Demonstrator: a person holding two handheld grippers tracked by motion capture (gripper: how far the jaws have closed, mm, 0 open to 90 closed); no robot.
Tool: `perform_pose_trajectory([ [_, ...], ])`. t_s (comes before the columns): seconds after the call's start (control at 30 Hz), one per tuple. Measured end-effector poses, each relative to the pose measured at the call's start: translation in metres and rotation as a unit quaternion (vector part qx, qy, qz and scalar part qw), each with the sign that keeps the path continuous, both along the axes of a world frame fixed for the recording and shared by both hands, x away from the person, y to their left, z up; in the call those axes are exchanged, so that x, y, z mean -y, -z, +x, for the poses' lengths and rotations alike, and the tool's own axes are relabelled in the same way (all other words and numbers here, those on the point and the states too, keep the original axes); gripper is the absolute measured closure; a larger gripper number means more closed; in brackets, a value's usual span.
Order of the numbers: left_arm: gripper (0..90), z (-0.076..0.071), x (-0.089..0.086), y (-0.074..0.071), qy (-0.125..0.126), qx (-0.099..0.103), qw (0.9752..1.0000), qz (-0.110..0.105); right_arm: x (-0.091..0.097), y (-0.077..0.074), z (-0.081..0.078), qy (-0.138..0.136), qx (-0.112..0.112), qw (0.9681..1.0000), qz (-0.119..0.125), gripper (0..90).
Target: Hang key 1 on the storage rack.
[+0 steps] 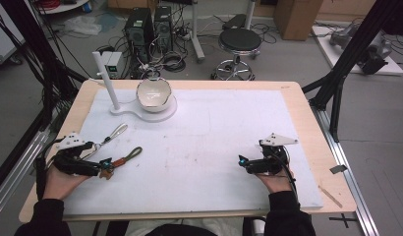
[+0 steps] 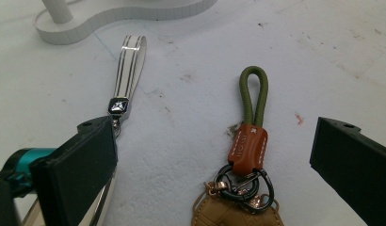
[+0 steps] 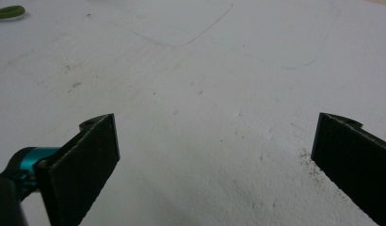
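Two key straps lie on the left of the white mat (image 1: 204, 142). One has an olive green cord loop (image 2: 253, 96) in a brown leather sleeve (image 2: 248, 147), with dark rings and a tan leather tag (image 2: 238, 214) at its near end. The other is a white striped strap (image 2: 130, 61) with a metal clasp. My left gripper (image 1: 104, 165) is open just short of the green-loop strap (image 1: 129, 157), whose ring end lies between the jaws (image 2: 214, 141) untouched. Over bare mat at the right, my right gripper (image 1: 243, 161) is open and holds nothing (image 3: 214, 136).
A white stand (image 1: 143, 110) with an upright post (image 1: 105, 78) and a white bowl (image 1: 153, 92) sits at the back left of the mat. The striped strap (image 1: 116, 132) lies just left of the green one. Wooden table edge (image 1: 315, 142) frames the mat.
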State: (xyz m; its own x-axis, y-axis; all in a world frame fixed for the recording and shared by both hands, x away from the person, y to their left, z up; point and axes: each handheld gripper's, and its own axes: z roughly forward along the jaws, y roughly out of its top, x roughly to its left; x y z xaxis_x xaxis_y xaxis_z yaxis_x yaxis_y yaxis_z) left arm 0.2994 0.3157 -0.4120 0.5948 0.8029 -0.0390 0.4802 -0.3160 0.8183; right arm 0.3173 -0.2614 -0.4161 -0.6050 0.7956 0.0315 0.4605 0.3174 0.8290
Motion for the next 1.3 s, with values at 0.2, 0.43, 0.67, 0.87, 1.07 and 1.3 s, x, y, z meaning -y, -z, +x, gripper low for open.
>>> perform_pose_trajectory([
  [0.2,1.7,0.003,0.006,0.003,0.008,-0.008,0.9999,0.012,0.000,0.002,0.001,-0.002,-0.009,0.9999,-0.005,0.5],
  [0.43,1.8,0.006,0.013,0.007,0.012,-0.014,0.9995,0.026,0.000,0.002,0.002,-0.003,-0.007,0.9999,-0.008,0.5],
  [0.67,2.9,0.009,0.017,0.010,0.010,-0.019,0.9991,0.037,-0.001,0.002,0.001,-0.002,-0.007,0.9999,-0.010,0.5],
  [0.87,3.9,0.014,0.027,0.019,0.021,-0.043,0.9957,0.079,-0.002,0.003,0.001,-0.004,-0.005,0.9999,-0.013,0.5],
  [1.07,12.0,0.015,0.027,0.020,0.027,-0.045,0.9955,0.079,-0.003,0.003,0.001,-0.006,-0.007,0.9998,-0.016,0.5],
  [1.3,26.3,0.015,0.028,0.022,0.045,-0.055,0.9939,0.084,-0.003,0.003,0.001,-0.006,-0.007,0.9998,-0.016,0.5],
])
